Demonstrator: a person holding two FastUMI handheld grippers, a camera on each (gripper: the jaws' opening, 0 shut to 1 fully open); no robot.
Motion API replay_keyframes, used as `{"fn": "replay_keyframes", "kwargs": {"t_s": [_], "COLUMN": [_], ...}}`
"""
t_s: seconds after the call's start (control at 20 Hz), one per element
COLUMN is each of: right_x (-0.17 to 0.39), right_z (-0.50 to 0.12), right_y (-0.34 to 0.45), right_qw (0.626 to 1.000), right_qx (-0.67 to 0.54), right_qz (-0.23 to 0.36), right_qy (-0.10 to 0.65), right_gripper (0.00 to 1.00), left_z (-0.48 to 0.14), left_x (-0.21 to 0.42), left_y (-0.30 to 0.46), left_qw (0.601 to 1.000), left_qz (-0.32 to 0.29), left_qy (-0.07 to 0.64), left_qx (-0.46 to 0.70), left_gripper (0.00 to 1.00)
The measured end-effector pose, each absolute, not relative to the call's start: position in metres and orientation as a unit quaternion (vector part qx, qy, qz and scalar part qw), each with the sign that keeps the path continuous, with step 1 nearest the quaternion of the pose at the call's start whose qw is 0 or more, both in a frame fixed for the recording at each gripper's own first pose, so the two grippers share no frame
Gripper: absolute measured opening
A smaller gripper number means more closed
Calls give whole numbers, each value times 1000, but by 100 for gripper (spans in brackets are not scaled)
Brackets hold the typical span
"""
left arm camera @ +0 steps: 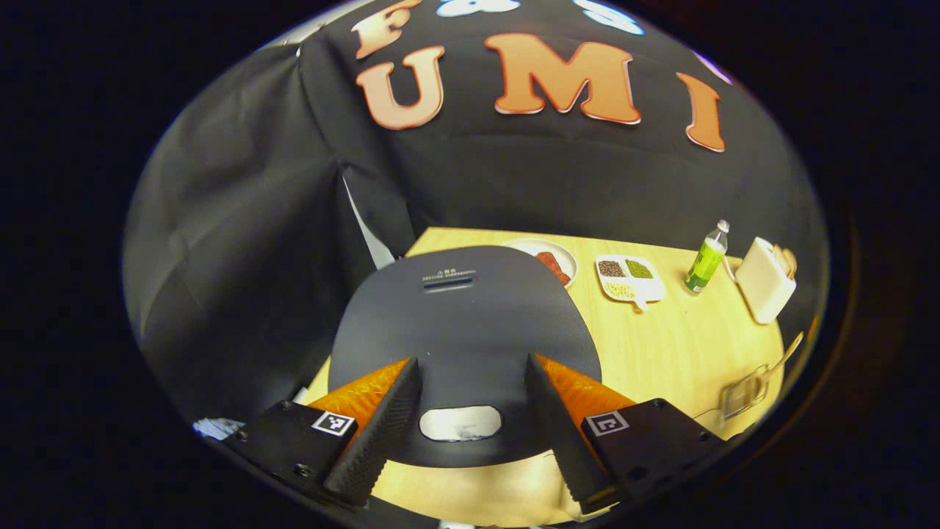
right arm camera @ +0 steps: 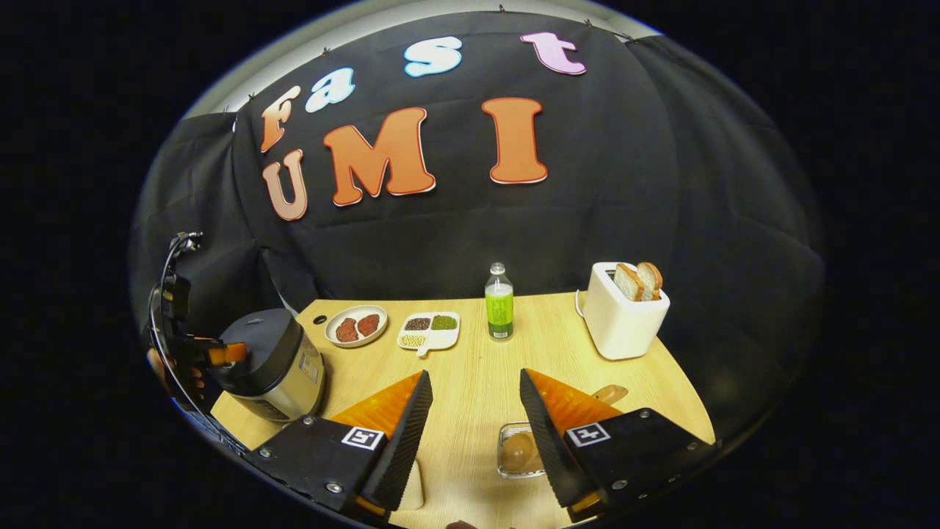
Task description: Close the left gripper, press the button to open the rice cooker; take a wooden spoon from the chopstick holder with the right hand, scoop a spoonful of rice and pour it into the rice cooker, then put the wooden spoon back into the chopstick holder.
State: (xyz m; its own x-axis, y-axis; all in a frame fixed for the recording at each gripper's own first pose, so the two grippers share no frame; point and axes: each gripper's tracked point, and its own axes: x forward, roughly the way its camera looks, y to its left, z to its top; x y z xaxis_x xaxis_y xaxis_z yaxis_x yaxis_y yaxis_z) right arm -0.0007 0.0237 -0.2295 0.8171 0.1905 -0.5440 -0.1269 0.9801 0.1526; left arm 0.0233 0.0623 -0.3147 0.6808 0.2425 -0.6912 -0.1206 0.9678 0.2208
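Observation:
The rice cooker sits just below my left gripper, its dark lid down. Its silver button lies between the two wide-apart fingers, and the gripper is open. In the right gripper view the cooker stands at the table's left end, with the left gripper and a hand over it. My right gripper is open above the table. The wooden spoon rests in a clear holder just under its right finger. A divided dish of grains lies mid-table.
A plate of red meat, a green bottle and a white toaster with bread line the back of the wooden table. Black cloth walls close in the back and sides.

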Motion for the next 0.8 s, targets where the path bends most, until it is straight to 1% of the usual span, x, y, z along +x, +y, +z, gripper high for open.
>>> {"fn": "replay_keyframes", "kwargs": {"t_s": [0.1,0.2,0.25,0.3,0.35,0.45,0.5,0.65,0.8], "right_x": [5,8,10,11,12,14,15,18,20], "right_z": [-217,-203,-195,-188,-181,-166,-158,-129,-104], "right_y": [29,33,35,37,39,43,46,51,55], "right_qw": [957,963,965,968,969,973,974,980,985], "right_qx": [47,38,35,34,33,31,31,28,23], "right_qz": [92,98,100,102,103,105,106,110,111], "right_qy": [271,250,239,228,220,205,196,162,129], "right_gripper": [76,76,76,76,76,76,76,76,75], "left_z": [-312,-300,-283,-269,-247,-206,-190,-144,-102], "left_x": [26,21,26,31,36,37,36,32,27], "left_y": [63,48,39,38,33,18,11,3,-4], "left_qw": [919,928,939,948,956,969,974,983,990], "left_qz": [107,102,91,87,82,65,56,45,35], "left_qy": [360,342,316,288,259,210,191,143,110], "left_qx": [120,108,100,104,111,109,108,103,77], "left_gripper": [98,96,93,99,91,90,100,100,100]}}
